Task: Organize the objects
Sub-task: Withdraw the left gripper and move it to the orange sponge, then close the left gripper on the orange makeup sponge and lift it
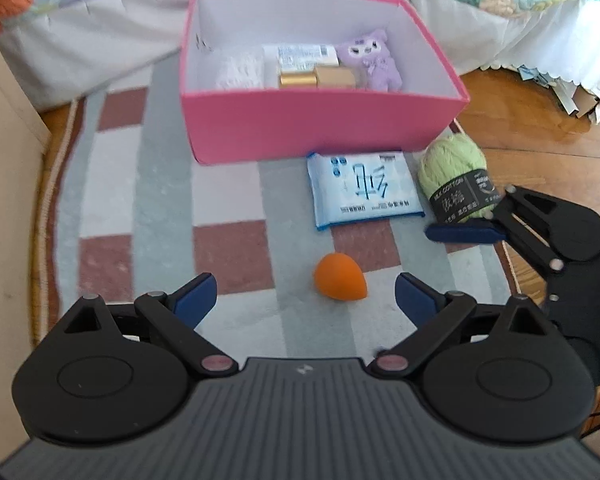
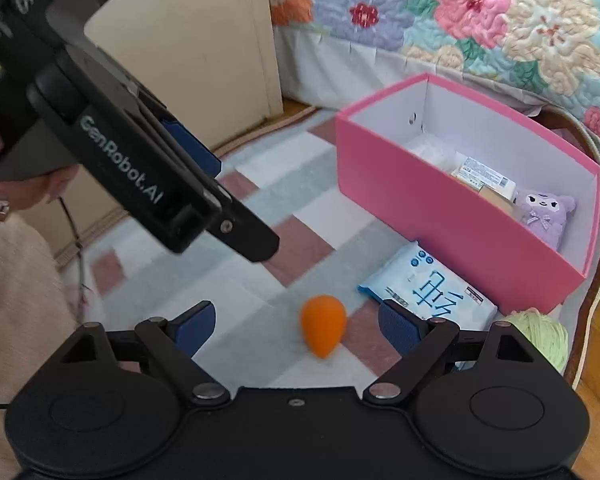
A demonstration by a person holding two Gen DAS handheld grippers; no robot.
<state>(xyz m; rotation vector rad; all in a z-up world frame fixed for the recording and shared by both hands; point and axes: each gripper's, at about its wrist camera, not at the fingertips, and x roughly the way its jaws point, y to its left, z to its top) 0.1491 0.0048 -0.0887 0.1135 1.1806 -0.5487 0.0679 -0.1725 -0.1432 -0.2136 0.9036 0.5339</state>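
In the left wrist view, a cream cabinet side (image 1: 4,120) is standing at nine o'clock, with the checked rug (image 1: 148,208) spreading across the floor beside it. The left tongs (image 1: 305,298) are hanging wide open at six o'clock, nothing between their blue pads. Just ahead of them the orange egg-shaped sponge (image 1: 340,276) is lying on the rug, apart from both pads. At twelve o'clock the pink box (image 1: 300,128) is sitting open, already holding a white cloth bundle (image 1: 240,72), a labelled packet (image 1: 304,58), two small tan boxes (image 1: 318,77) and a purple plush (image 1: 370,60). Touching the box's near wall, the blue wipes pack (image 1: 364,192) is lying flat, and beside it at two o'clock the green yarn ball (image 1: 454,176) is resting at the rug's edge. The right tongs (image 1: 466,233) are showing only one blue finger at three o'clock, near the yarn.

In the right wrist view, the right tongs (image 2: 296,328) are also gaping open and empty, with the sponge lying between their two fingers on the rug.

The step in hand appears to be picking the next loose item, with three things left outside the box. Both tongs seem aimed at the sponge, so the next move probably calls for one to settle around it and close gently, since it looks soft and rollable, while the other shifts toward the wipes or yarn.
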